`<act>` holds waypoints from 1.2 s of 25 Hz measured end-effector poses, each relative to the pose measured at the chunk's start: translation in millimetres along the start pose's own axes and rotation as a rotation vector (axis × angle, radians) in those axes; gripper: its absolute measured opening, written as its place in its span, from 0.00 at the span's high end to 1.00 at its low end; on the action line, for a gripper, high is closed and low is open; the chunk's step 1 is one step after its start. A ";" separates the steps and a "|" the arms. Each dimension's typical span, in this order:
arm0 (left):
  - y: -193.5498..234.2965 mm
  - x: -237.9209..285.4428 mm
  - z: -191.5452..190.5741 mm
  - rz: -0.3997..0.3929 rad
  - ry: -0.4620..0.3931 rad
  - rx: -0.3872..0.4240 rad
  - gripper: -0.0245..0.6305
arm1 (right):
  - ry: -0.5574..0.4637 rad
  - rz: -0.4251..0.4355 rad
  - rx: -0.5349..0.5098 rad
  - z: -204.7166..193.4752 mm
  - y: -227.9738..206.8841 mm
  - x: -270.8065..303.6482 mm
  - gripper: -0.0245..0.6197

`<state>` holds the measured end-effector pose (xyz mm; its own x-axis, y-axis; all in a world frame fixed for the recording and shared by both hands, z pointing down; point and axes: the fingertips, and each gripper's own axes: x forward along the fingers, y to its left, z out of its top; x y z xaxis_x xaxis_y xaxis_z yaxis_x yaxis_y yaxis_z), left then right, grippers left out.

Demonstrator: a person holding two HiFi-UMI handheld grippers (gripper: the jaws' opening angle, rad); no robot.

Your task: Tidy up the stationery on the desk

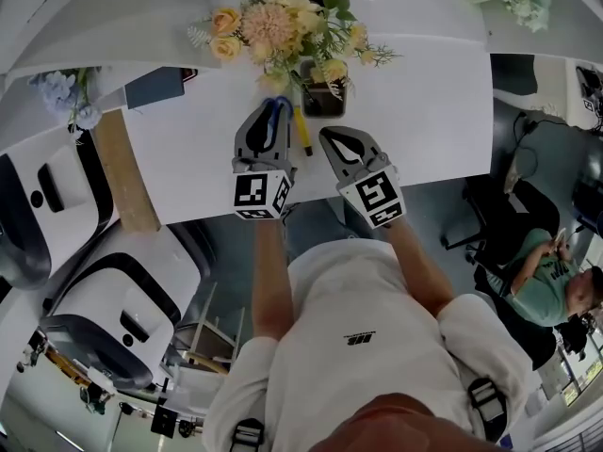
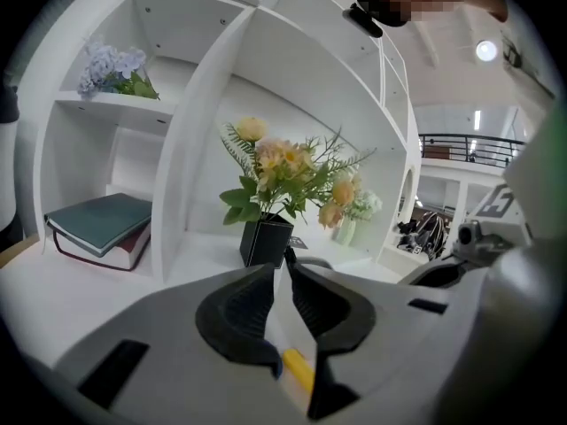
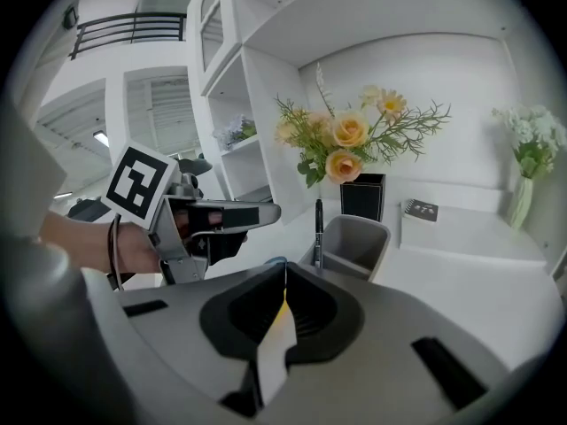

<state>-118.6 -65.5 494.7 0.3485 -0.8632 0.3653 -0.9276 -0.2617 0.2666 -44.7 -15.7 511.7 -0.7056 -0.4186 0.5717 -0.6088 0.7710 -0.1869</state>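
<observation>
The left gripper (image 2: 285, 268) and right gripper (image 3: 283, 268) both have jaws pressed together, pinching nothing. One yellow pen (image 1: 303, 132) lies between them; ahead, one grey cup (image 3: 354, 242) holds one black pen (image 3: 318, 231).

Yellow pen (image 1: 303, 132), grey holder (image 3: 354, 242), white desk (image 1: 415, 111)

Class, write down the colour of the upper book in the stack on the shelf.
Dark teal-green; the upper book shows best in the left gripper view.
</observation>
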 end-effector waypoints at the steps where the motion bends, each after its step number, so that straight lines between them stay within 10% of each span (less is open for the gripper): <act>1: 2.0 0.0 -4.8 0.006 0.017 -0.001 0.96 | 0.002 0.003 -0.001 -0.7 1.0 0.8 0.97; 30: 38.0 23.3 -104.9 0.124 0.525 0.086 0.96 | 0.019 0.030 0.003 -1.8 8.0 24.3 0.97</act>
<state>-131.6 -50.2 606.9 0.2354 -0.5640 0.7915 -0.9660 -0.2250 0.1269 -66.1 -18.9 525.6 -0.7169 -0.3859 0.5807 -0.5882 0.7818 -0.2067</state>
